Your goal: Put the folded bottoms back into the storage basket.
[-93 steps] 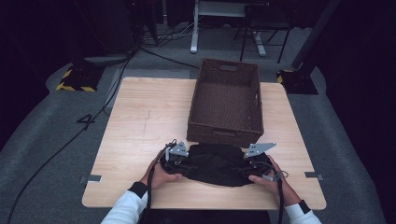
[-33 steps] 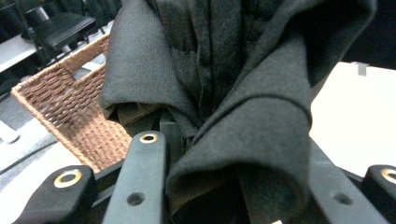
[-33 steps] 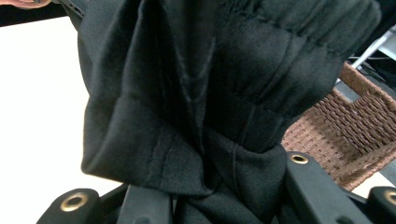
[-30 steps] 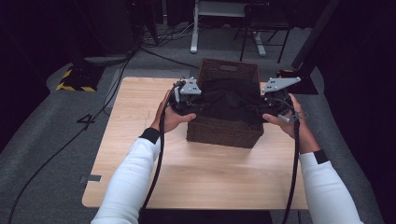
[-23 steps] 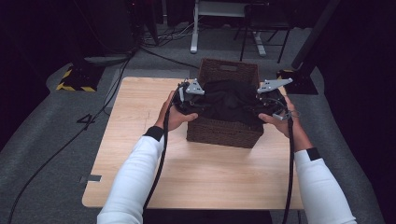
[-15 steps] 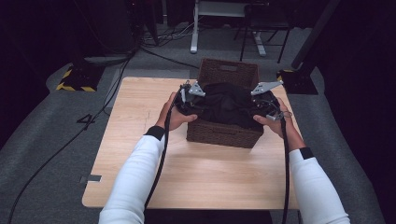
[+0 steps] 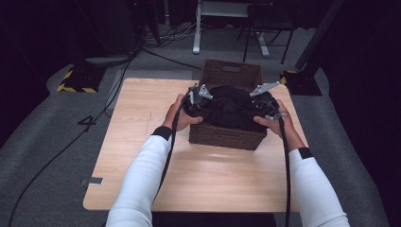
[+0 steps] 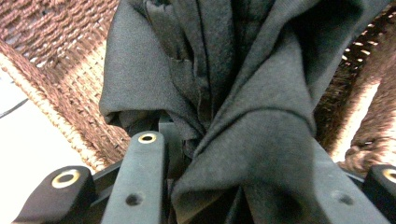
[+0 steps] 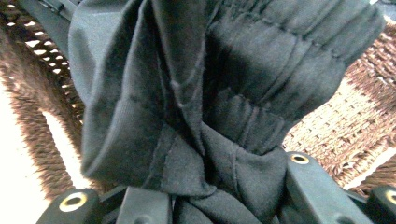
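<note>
Two grippers held one black garment [image 7: 230, 108] over the brown wicker basket [image 7: 226, 135] on the table [image 7: 142, 123]. The left gripper [image 7: 197, 100] was clenched on its left end, and the right gripper [image 7: 265, 105] on its right end.

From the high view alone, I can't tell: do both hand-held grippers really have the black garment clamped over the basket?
Observer: Yes. In the left gripper view the left hand-held gripper has bunched black garment pinched between its jaws.
Operator: And the right one?
Observer: The right hand-held gripper is shut on a gathered fold with an elastic-looking ribbed edge.
Operator: Is the cloth inside the basket yet?
Observer: Both gripper views show the wicker basket wall close behind the hanging cloth; whether it touches the bottom is hidden.
</note>
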Available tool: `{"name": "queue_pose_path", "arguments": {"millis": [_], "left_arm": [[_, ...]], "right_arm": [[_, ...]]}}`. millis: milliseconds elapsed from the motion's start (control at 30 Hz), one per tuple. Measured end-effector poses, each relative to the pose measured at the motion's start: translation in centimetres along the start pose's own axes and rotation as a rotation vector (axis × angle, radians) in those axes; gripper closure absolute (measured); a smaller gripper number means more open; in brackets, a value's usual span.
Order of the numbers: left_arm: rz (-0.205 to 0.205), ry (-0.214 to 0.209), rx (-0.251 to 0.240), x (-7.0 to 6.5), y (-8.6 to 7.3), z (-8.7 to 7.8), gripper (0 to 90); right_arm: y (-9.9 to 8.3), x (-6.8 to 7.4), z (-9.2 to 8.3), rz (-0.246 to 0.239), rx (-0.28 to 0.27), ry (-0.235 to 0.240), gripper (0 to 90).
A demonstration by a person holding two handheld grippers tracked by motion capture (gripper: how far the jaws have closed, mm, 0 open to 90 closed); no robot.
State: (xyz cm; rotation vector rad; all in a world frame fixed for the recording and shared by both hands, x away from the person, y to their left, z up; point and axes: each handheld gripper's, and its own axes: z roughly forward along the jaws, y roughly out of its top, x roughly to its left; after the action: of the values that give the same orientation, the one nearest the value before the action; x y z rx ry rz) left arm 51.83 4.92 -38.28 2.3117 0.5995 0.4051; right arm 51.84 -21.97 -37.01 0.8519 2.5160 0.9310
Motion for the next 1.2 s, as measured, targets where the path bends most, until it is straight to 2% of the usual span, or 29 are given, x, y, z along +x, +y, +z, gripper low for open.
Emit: {"name": "queue_pose_path", "arguments": {"millis": [100, 267, 333, 533, 667, 833, 1000, 1200], "left_arm": [[-0.009, -0.002, 0.004, 0.1, -0.1, 0.3, 66.2], [0.001, -0.004, 0.045, 0.1, -0.1, 0.9, 65.7], [0.010, -0.003, 0.067, 0.1, 0.0, 1.2, 65.2], [0.011, -0.015, 0.120, 0.1, -0.2, 1.7, 64.1], [0.026, -0.009, 0.159, -0.2, -0.2, 2.0, 62.5], [0.022, 0.006, 0.198, -0.4, -0.3, 2.5, 57.0], [-0.002, 0.018, 0.199, -0.4, -0.3, 2.6, 50.2], [-0.017, 0.021, 0.215, -0.6, -0.2, 2.5, 47.6]], "right_arm": [[0.1, 0.0, 0.5, 0.002, 0.017, -0.005, 66.4], [0.1, -0.3, 1.1, 0.010, 0.055, 0.010, 65.8], [0.3, -0.4, 1.5, 0.000, 0.093, 0.016, 65.5], [0.3, -0.4, 2.2, 0.006, 0.153, 0.042, 64.5], [0.4, -0.2, 3.2, -0.004, 0.235, 0.056, 63.7], [0.2, -0.2, 3.8, 0.013, 0.262, 0.066, 63.7], [0.1, -0.1, 4.2, 0.014, 0.295, 0.064, 62.5], [0.0, -0.1, 4.7, 0.010, 0.361, 0.036, 54.0]]}}
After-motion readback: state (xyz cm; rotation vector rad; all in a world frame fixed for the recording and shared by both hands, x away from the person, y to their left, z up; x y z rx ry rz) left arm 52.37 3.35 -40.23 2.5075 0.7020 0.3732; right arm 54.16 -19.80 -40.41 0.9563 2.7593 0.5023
